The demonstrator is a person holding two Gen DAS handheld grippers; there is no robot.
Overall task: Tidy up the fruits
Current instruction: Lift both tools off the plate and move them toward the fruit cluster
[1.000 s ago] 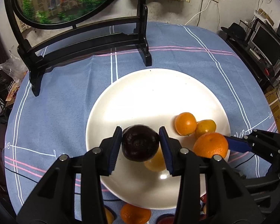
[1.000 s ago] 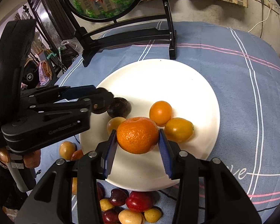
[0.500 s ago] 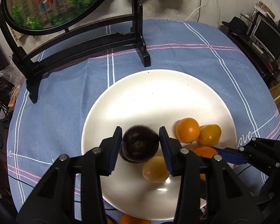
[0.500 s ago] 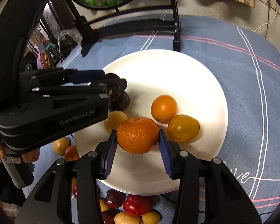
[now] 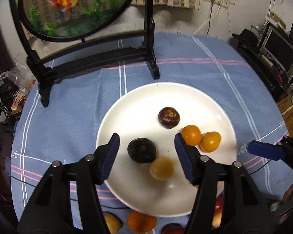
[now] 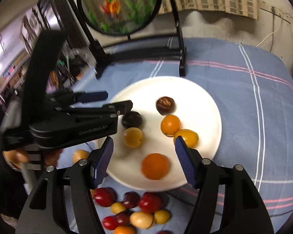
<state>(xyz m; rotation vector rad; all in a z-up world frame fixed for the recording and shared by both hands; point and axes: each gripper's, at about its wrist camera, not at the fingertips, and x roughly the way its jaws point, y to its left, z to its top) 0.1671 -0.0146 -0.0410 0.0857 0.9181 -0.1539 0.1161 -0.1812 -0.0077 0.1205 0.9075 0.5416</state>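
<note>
Blue checked cloth covers the table [image 5: 185,74], where a white plate [image 5: 146,101] holds six fruits. Both grippers have just been opening: the left gripper [image 5: 146,156] stands apart around a dark plum [image 5: 141,150], the right gripper [image 6: 144,160] apart above an orange [image 6: 155,165], neither pressing its fruit.

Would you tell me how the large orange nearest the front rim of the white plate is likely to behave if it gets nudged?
The large orange looks round and sits free on the smooth white plate, so it would probably roll readily. The plate's raised rim may stop it. Its pebbled peel suggests a fair grip, and it seems firm. The right tongs stand open around it, not touching.
</note>
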